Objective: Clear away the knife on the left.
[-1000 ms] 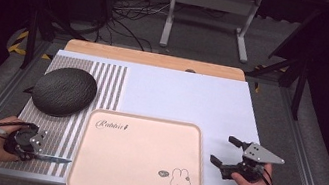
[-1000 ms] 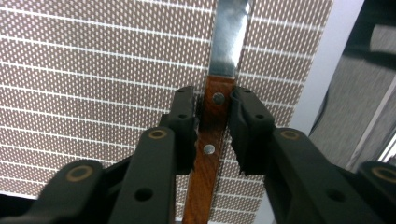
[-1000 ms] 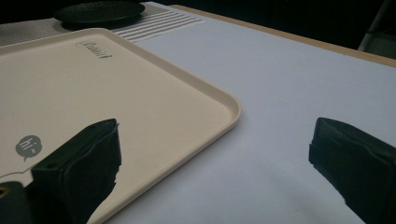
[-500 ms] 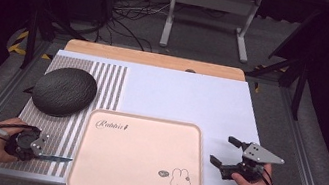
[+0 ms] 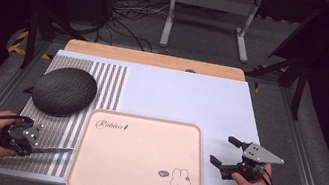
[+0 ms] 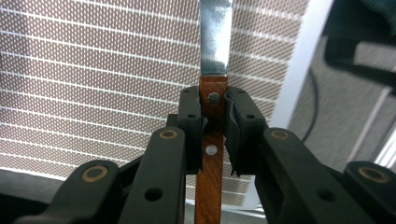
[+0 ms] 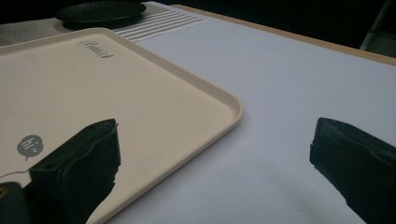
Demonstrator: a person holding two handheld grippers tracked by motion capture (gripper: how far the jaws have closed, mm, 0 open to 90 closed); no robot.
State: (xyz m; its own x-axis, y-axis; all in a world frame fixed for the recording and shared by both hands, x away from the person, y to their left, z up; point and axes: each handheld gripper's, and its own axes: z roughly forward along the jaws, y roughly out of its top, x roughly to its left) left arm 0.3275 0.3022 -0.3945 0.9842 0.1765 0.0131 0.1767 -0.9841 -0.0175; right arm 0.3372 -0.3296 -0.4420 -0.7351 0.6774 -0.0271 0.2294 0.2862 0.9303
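My left gripper (image 5: 23,136) sits at the front left over the striped mat (image 5: 80,71), shut on a knife (image 5: 54,150). The blade points right, toward the pink rabbit tray (image 5: 139,156). In the left gripper view the jaws clamp the knife's wooden handle (image 6: 212,154) and the steel blade (image 6: 215,37) runs ahead over the mat. My right gripper (image 5: 230,154) rests right of the tray on the white sheet, open and holding nothing. In the right gripper view its gripper (image 7: 215,154) stands wide apart beside the tray's rim (image 7: 233,109).
A dark grey oval object (image 5: 65,91) lies on the striped mat behind my left gripper, and it appears far off in the right gripper view (image 7: 100,10). The white sheet (image 5: 187,96) stretches behind the tray. A wooden strip (image 5: 155,59) marks the far edge.
My left gripper and the knife have shifted very slightly away from the front edge. The right gripper has stayed where it was.
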